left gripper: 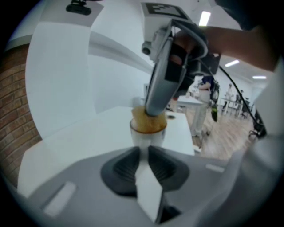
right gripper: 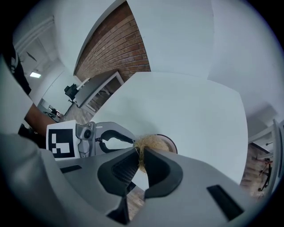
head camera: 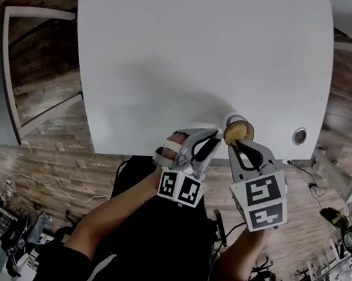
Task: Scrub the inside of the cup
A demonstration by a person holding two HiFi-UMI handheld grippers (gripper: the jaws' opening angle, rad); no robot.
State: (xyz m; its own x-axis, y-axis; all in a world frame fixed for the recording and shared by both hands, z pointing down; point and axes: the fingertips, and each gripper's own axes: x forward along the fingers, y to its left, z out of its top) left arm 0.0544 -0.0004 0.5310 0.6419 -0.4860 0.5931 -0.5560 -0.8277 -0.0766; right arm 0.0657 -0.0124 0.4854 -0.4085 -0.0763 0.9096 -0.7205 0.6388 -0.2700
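Observation:
A small white cup [head camera: 236, 121] stands near the front edge of the white table [head camera: 194, 55]. A tan fibrous scrubber [head camera: 238, 133] fills its mouth. My left gripper [head camera: 215, 136] reaches the cup from the left and is shut on a white part of its side [left gripper: 143, 156]. From above, my right gripper [head camera: 239, 145] points steeply down, shut on the scrubber [right gripper: 151, 144], which sits at the cup's rim [right gripper: 171, 144]. The left gripper view has the cup [left gripper: 146, 136] just beyond my jaws, with the right gripper [left gripper: 154, 110] pressing into the scrubber [left gripper: 144, 122].
A round cable hole [head camera: 300, 136] lies in the table right of the cup. The table's front edge [head camera: 160, 157] runs just under both grippers. Wooden floor, a brick wall [right gripper: 116, 40] and office chairs [head camera: 16, 237] surround the table.

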